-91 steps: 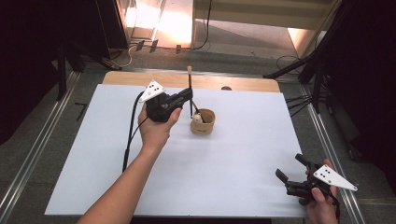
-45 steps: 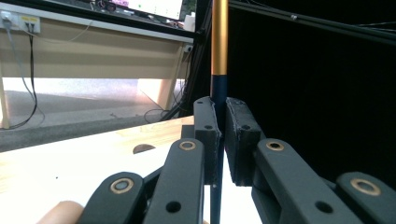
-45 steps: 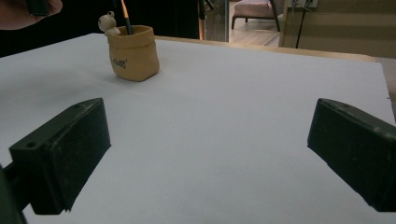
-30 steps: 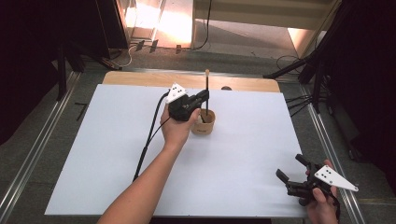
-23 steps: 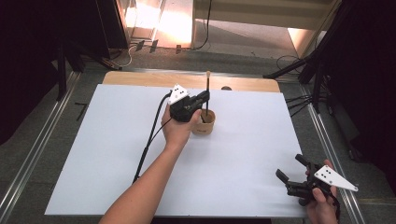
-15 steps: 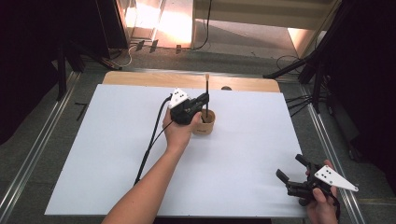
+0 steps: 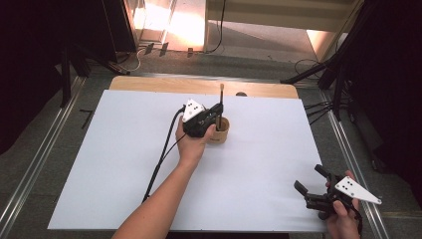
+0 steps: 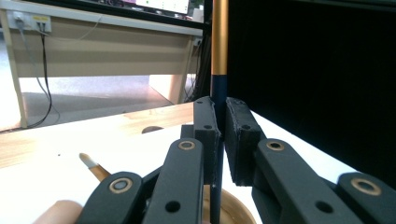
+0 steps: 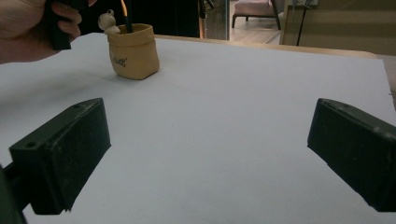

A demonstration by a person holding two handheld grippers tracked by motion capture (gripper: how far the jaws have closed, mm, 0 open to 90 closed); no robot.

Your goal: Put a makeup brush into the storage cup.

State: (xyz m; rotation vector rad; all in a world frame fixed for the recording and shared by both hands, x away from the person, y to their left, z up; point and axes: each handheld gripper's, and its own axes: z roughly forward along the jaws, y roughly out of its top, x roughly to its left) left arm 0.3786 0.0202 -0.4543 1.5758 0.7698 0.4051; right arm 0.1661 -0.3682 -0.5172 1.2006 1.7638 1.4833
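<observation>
High view: the left gripper (image 7: 215, 115) clamps a brush (image 7: 219, 107) that stands upright in the tan pot (image 7: 220, 131) near the far middle of the white table (image 7: 99, 164). Left gripper view has both pads pressed on the brush's dark shaft below its gold band. The right gripper (image 7: 312, 185) hovers wide apart at the near right corner, holding nothing.
</observation>
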